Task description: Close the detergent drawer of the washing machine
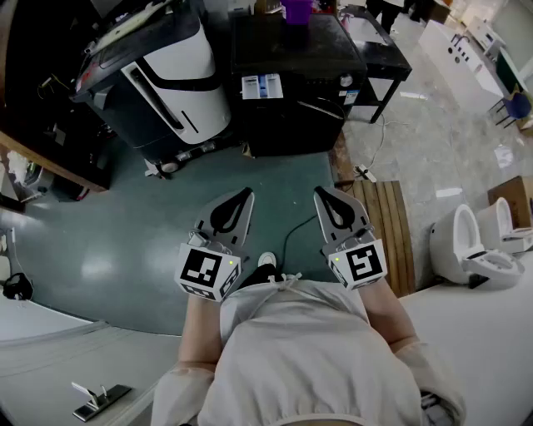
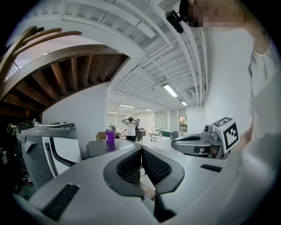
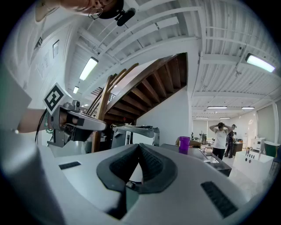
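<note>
The black washing machine (image 1: 293,79) stands ahead on the green floor, and its white and blue detergent drawer (image 1: 261,86) sticks out open at its front left. A purple cup (image 1: 297,10) sits on its top. Both grippers are held low by the person's waist, well short of the machine. My left gripper (image 1: 246,195) is shut and empty, its jaws meeting at the tips (image 2: 141,150). My right gripper (image 1: 320,194) is shut and empty too (image 3: 139,146). Each gripper view shows the purple cup (image 2: 110,136) (image 3: 184,144) far off; the drawer is hidden in both.
A white and black appliance (image 1: 171,79) stands left of the washer, and a black stand (image 1: 381,58) is on its right. A wooden pallet (image 1: 387,223) and white toilets (image 1: 466,250) lie to the right. A cable (image 1: 291,241) runs across the floor. A person (image 2: 130,130) stands far behind.
</note>
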A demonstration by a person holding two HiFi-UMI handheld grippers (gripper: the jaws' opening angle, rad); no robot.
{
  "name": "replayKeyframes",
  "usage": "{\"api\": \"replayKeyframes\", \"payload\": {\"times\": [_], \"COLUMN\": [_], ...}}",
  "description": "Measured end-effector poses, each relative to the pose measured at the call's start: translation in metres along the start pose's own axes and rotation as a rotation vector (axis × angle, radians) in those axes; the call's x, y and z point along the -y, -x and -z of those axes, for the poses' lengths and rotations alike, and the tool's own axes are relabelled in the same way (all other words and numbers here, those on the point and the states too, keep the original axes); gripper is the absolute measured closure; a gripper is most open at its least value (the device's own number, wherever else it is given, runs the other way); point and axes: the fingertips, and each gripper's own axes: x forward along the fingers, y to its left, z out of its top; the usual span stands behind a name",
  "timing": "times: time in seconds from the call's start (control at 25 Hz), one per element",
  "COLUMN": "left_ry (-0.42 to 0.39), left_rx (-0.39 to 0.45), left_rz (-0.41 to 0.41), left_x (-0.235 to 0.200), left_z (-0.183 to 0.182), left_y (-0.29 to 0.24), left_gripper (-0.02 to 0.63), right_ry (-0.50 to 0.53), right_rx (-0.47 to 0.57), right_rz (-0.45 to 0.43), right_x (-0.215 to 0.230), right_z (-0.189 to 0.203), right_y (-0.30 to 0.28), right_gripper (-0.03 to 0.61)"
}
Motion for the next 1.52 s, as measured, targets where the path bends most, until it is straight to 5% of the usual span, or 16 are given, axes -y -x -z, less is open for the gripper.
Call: {"api": "replayKeyframes", "payload": {"times": [0.72, 1.52], "left_ry": [0.02, 0.113], "left_rx": [-0.008, -0.073], "left_rz": [0.003, 0.003], "left_x": [-0.007, -0.157], "left_z": [0.013, 0.05], "left_y": [0.0, -0.065], "left_gripper": [0.594, 0.594], "right_ry": [-0.07, -0.127], "right_rx": [-0.006, -0.127], "right_rz": [0.031, 0.067], "right_x": [0.002, 0.023], "right_z": [0.01, 0.048], "right_y": [-0.006, -0.154], "right_gripper": [0.574, 0.572]}}
